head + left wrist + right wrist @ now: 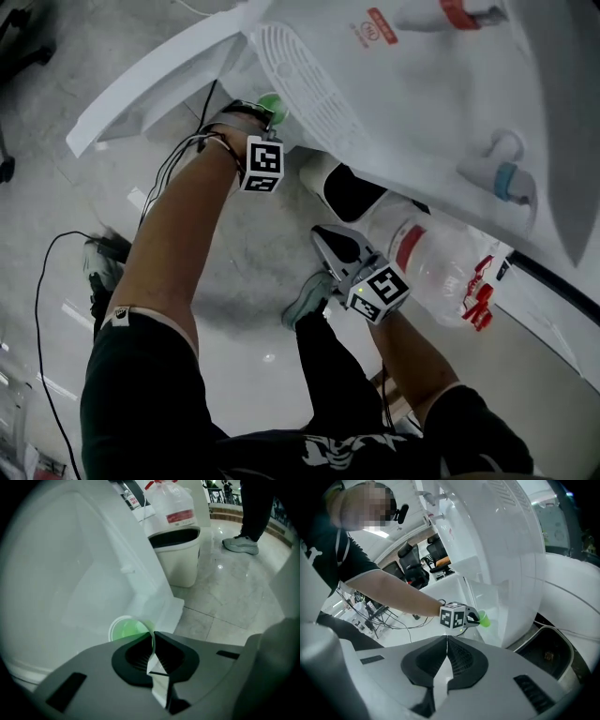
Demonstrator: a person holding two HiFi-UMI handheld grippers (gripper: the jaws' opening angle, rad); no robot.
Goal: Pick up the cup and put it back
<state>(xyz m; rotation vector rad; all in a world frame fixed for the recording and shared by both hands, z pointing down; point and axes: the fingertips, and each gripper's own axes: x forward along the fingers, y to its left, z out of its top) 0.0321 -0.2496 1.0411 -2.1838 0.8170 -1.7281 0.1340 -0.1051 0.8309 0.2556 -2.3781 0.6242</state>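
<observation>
My left tongs [153,638] are pressed together on the cup [125,629]: its thin rim wall runs between the two pads, just below the middle of the left gripper view. The cup is translucent green and its mouth faces my camera. Inside it I see only green, nothing else. It sits close against the white water dispenser [70,569] that fills the left of that frame. In the right gripper view the same cup sticks out to the right of my left tongs' marker cube [454,617], in front of the dispenser's recess at mid-frame.

My right tongs [446,641] are closed pad to pad with nothing between them. They hang near the middle of the head view, well apart from the cup.

A white bin [180,566] stands at the top centre of the left gripper view, lined with a black bag. In the right gripper view, lower right, a small brownish scrap lies at its bottom. Behind the bin stands a big clear water jug [168,506] with a red cap handle and a red label band; the print on it is too small for me to read. Whether it holds water I cannot tell.

The dispenser carries a small red label [381,26] at the top of the head view, and its writing is too small for me to read.
</observation>
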